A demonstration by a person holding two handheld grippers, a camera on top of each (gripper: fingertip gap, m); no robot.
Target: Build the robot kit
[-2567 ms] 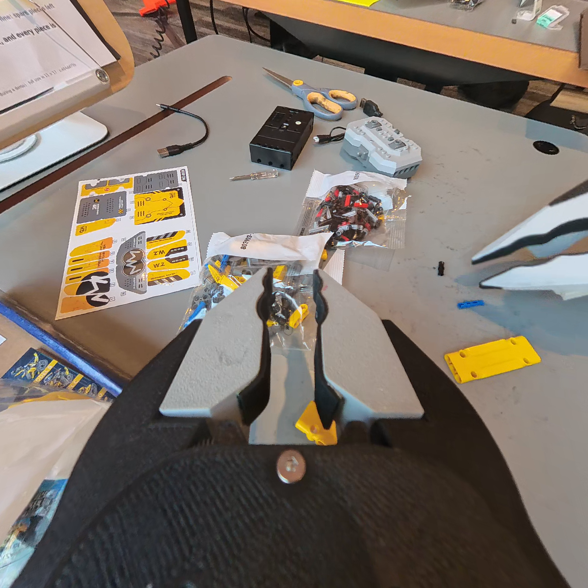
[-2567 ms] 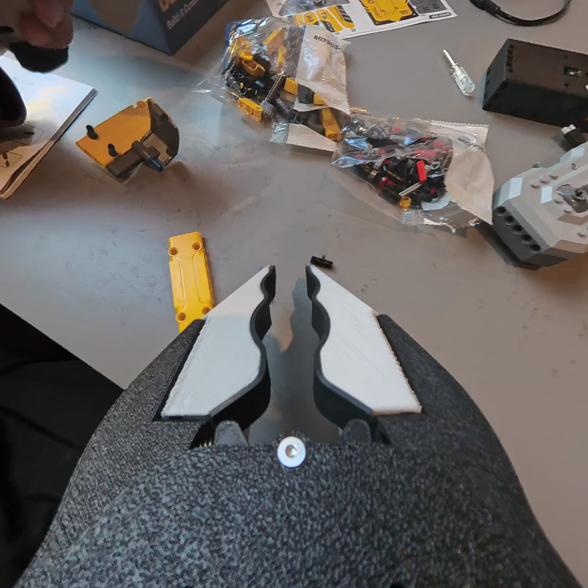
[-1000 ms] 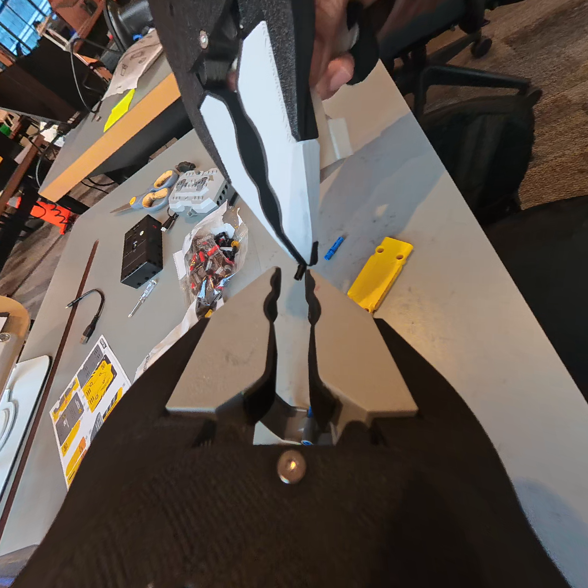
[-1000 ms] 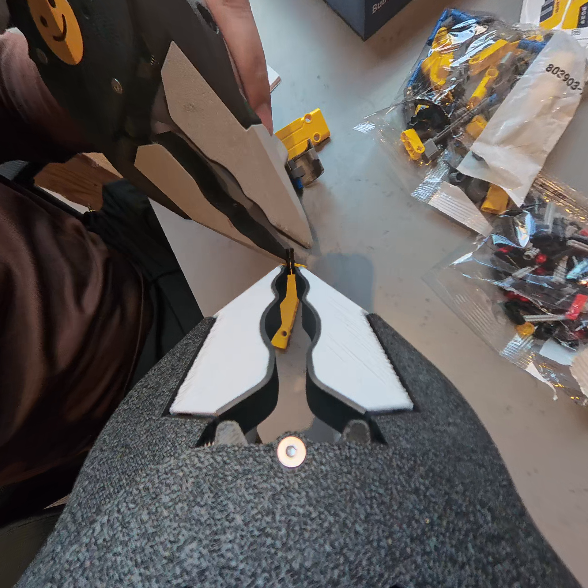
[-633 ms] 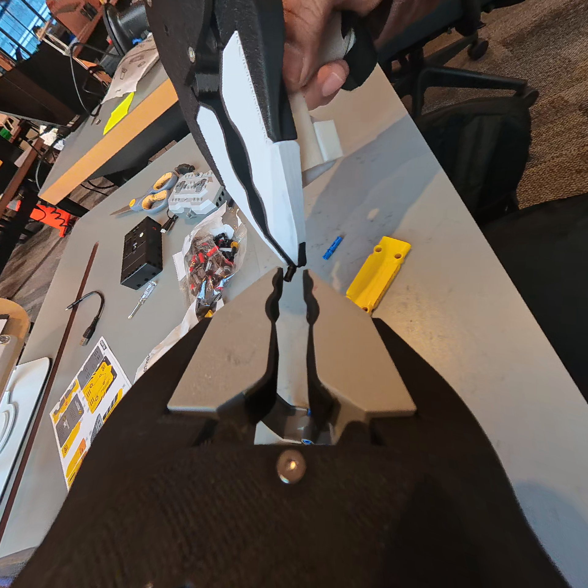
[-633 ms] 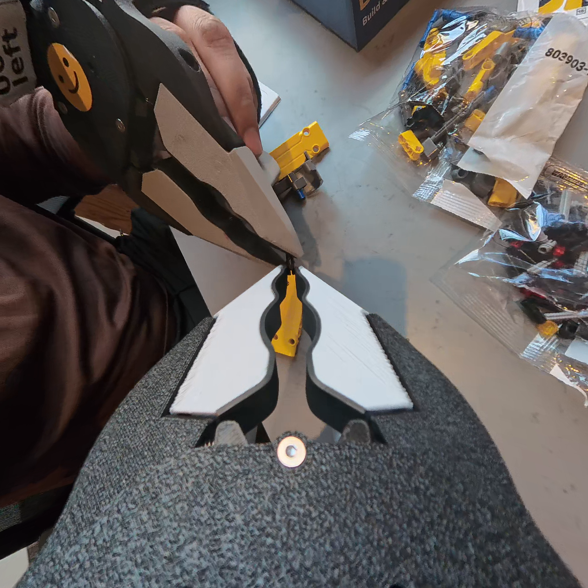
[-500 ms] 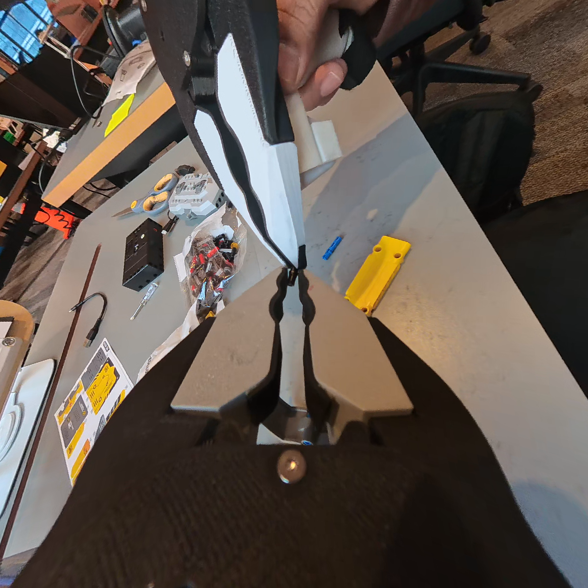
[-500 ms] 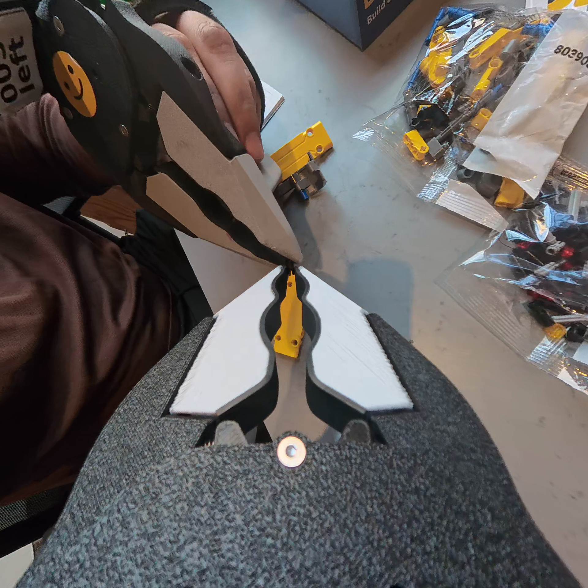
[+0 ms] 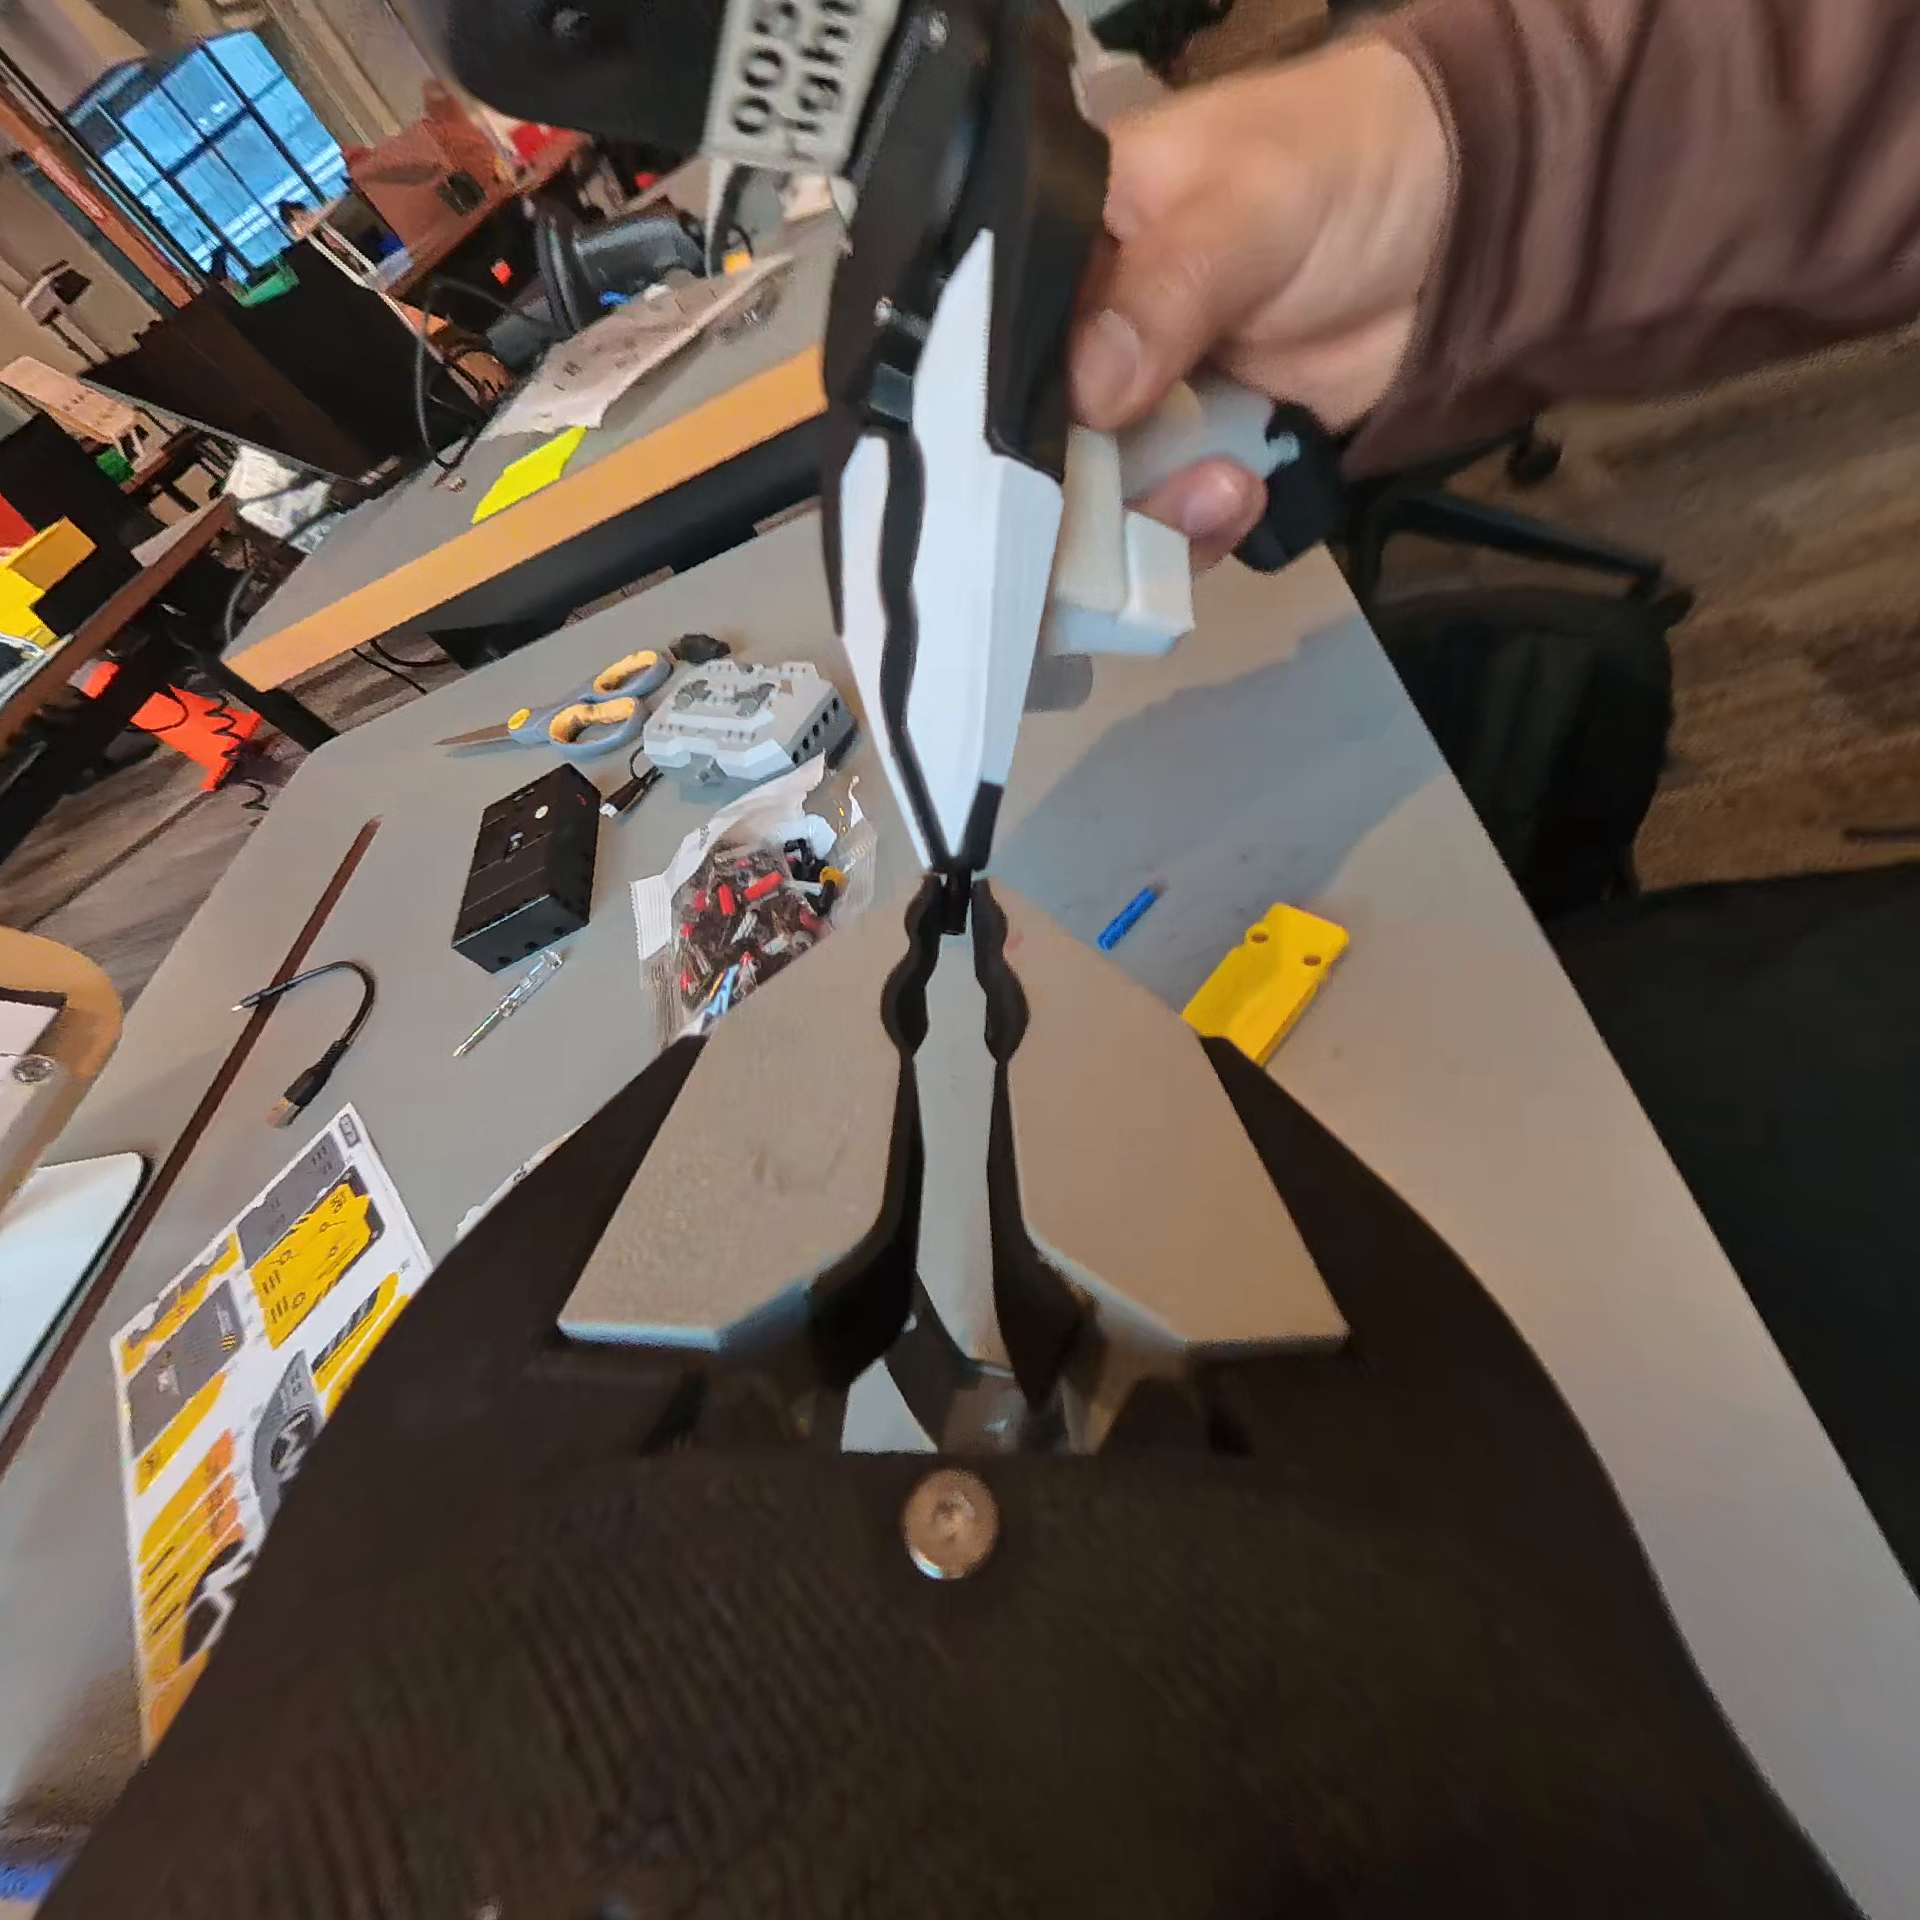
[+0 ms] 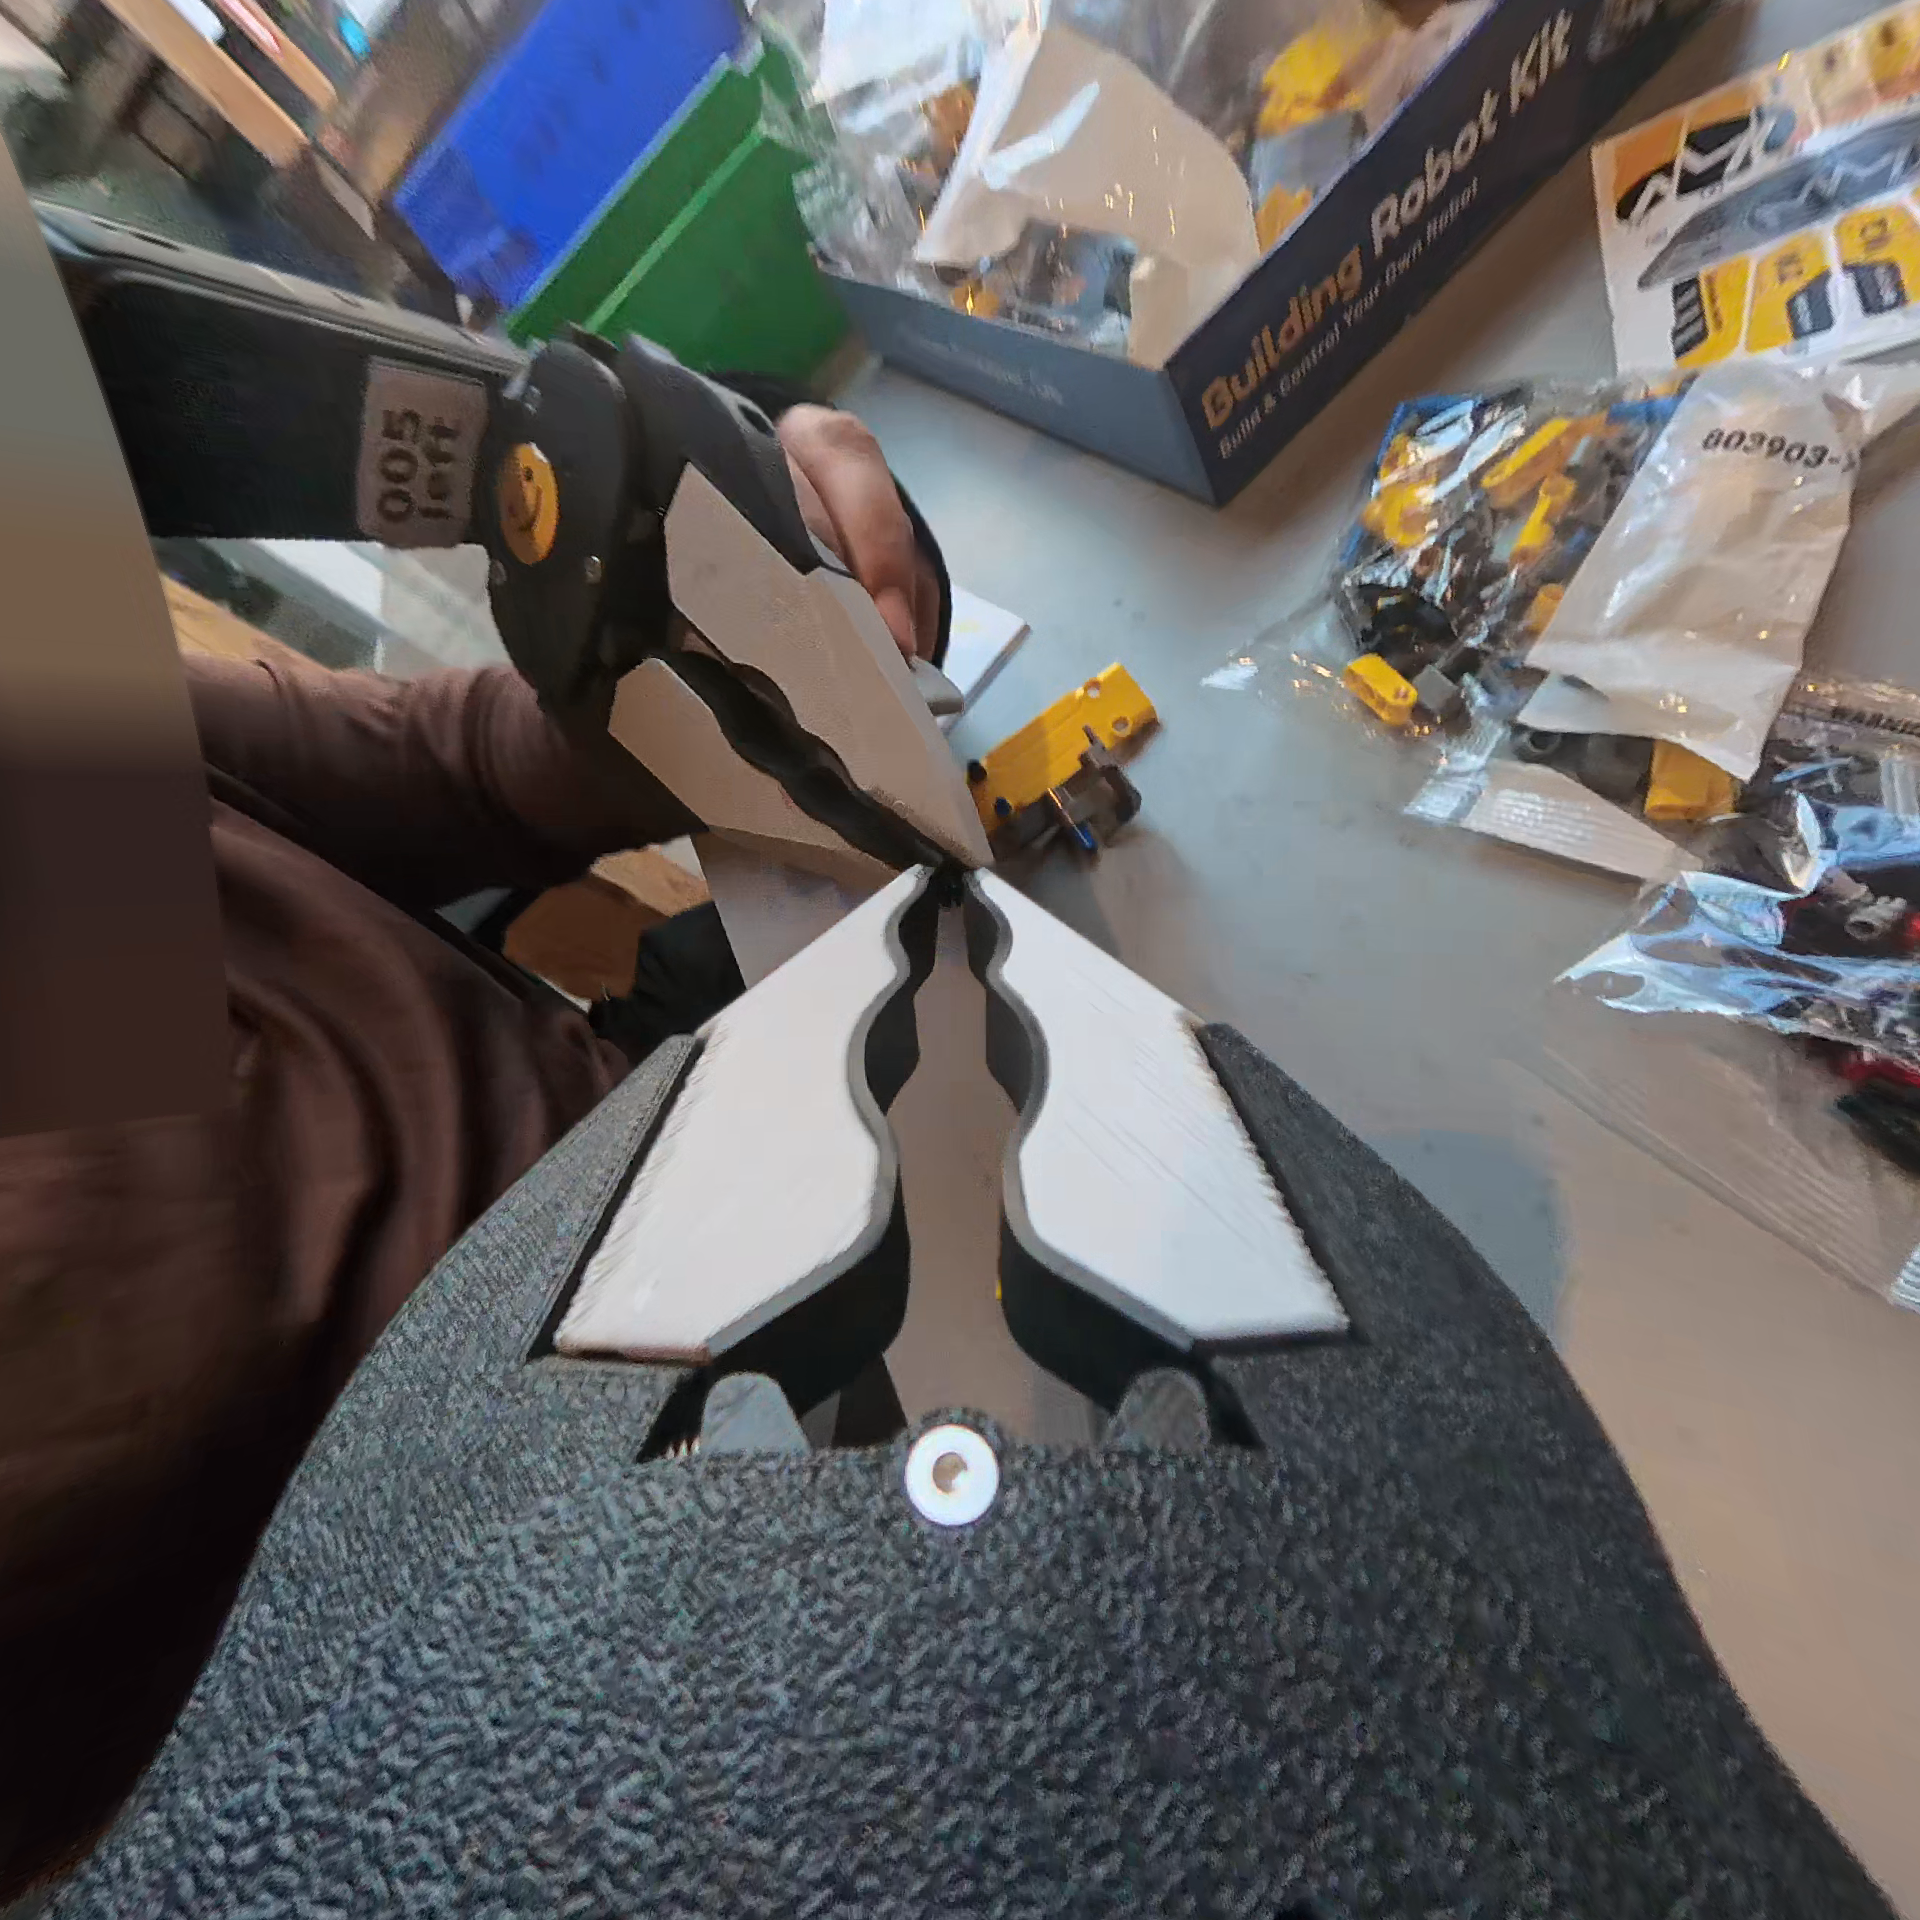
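Left wrist view: my left hand-held gripper [image 9: 951, 902], centre frame, is clenched on a small black pin [image 9: 950, 912]. My right hand-held gripper [image 9: 954, 844] comes down from the top, tips meeting on the same pin. A yellow plate [image 9: 1263, 977] lies on the table [image 9: 1403, 1195] at right.

Right wrist view: my right hand-held gripper [image 10: 948, 883] is nearly closed at centre, tip to tip with the left hand-held gripper [image 10: 940, 857]; whether it grips the pin I cannot tell. A yellow-and-grey assembly [image 10: 1060, 764] rests just beyond.
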